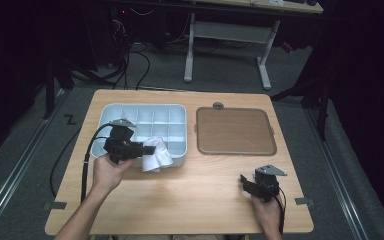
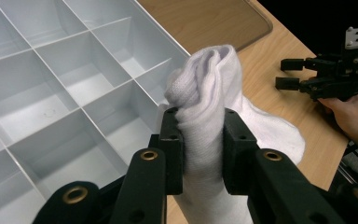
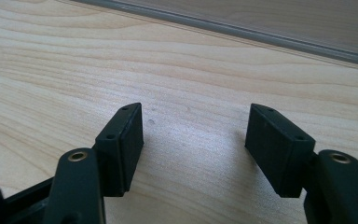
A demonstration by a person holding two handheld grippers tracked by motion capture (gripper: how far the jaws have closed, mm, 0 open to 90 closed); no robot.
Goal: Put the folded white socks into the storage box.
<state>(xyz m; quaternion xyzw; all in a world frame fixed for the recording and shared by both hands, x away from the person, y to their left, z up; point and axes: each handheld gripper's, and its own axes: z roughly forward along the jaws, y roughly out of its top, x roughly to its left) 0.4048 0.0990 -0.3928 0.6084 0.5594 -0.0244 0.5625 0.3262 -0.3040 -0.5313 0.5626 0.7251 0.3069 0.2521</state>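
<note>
A white sock hangs over the front right corner of the pale divided tray. My left gripper is shut on it, and in the left gripper view the sock is pinched between the two black pads, bulging above them over the tray's compartments. My right gripper rests low over the wooden table near its front right, jaws open. In the right gripper view its pads stand wide apart above bare wood, with nothing between them.
A brown flat lid lies to the right of the tray, and its grey edge runs across the top of the right gripper view. The wooden table has bare room along the front. Beyond it stand a desk frame and cables on the floor.
</note>
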